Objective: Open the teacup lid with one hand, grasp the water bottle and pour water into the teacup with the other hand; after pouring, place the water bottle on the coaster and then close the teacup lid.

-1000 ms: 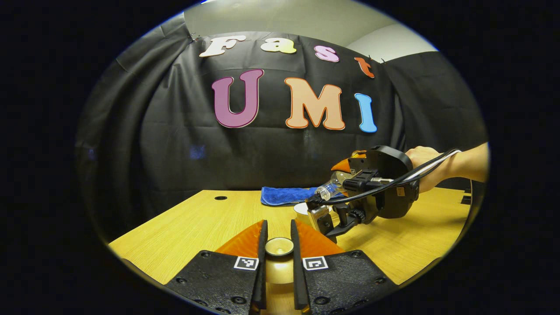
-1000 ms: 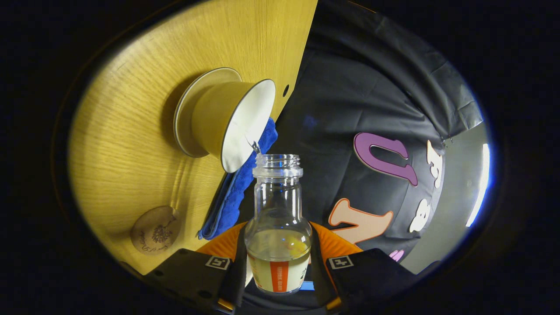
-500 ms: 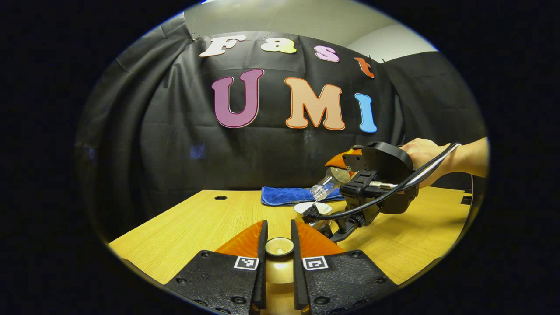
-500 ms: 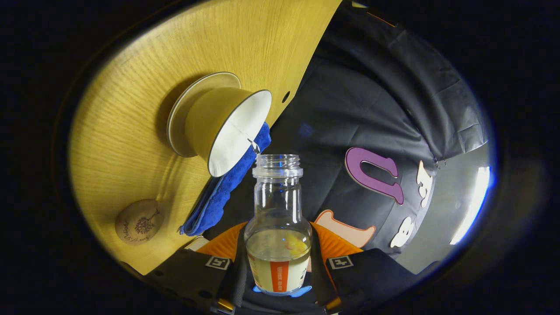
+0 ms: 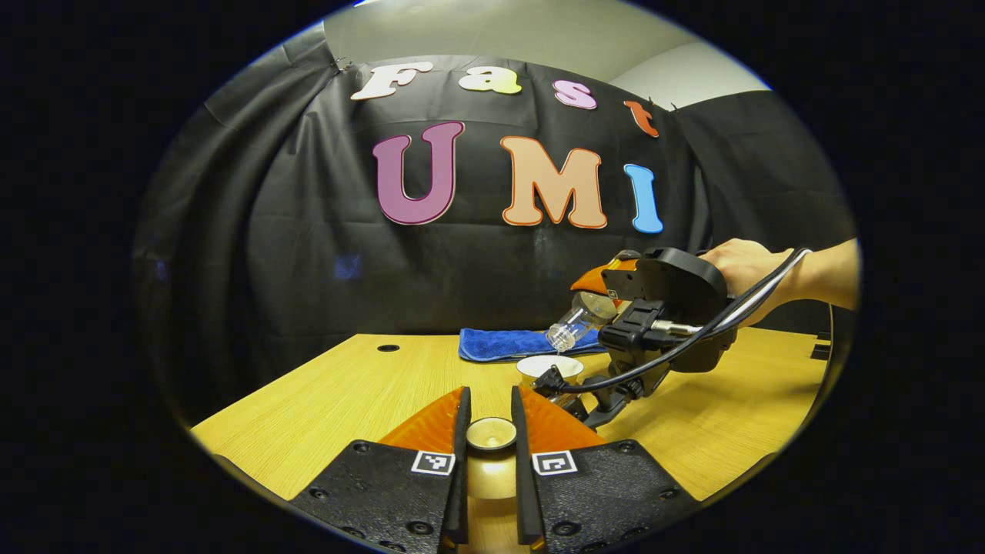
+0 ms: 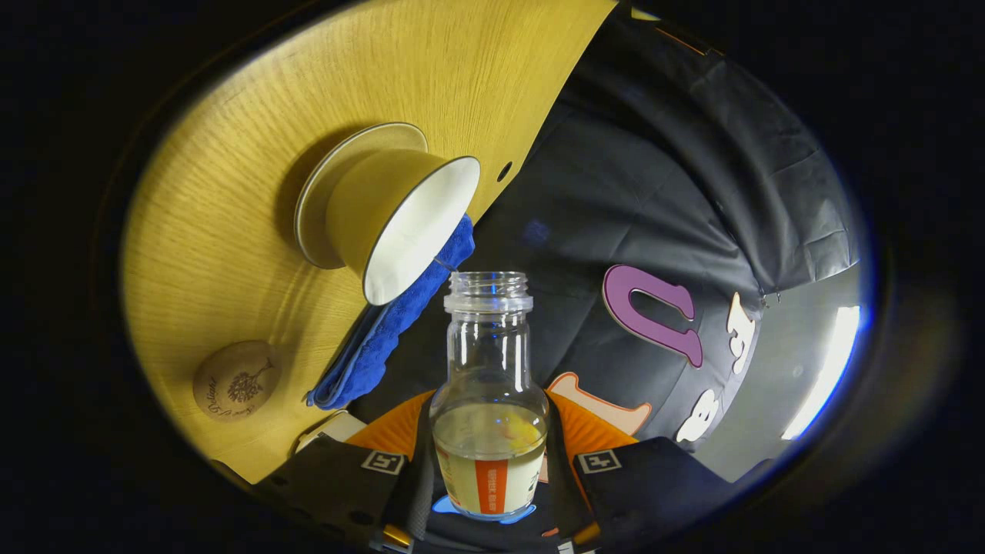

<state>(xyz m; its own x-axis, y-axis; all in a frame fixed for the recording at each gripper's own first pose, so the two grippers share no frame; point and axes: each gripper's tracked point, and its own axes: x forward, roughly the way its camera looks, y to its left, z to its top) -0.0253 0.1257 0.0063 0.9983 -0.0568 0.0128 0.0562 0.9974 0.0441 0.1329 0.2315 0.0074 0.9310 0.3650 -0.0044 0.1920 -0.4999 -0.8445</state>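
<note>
1. Clear glass, that is what my right tool (image 6: 489, 454) is clamped on: the water bottle (image 6: 488, 400), with both fingers pressed against its lower body.
2. In the left gripper view I see the bottle (image 5: 573, 326) tilted, its long axis sloping down and away from the tool that holds it, with the open mouth lower than the base and aimed at the teacup (image 5: 549, 368).
3. The mouth hangs just above the cup's rim (I cannot tell whether they touch).
4. In the right gripper view the liquid sits pooled at the base end of the bottle, and the neck looks empty.
5. The teacup (image 6: 392, 223) stands uncovered on its saucer (image 6: 323, 192) on the wooden desk (image 6: 231, 231), its pale inside facing the bottle's mouth.
6. A blue cloth (image 6: 392, 331) lies just beyond the cup, near the desk's back edge.
7. The round wooden coaster (image 6: 236, 380) lies bare on the desk, apart from the cup.
8. My left tool (image 5: 490, 432) is closed narrow on the teacup lid (image 5: 491, 435), gripping its knob low over the near desk (image 5: 338, 400).
9. A hand (image 5: 742, 269) holds the right tool (image 5: 596, 296) from behind.
</note>
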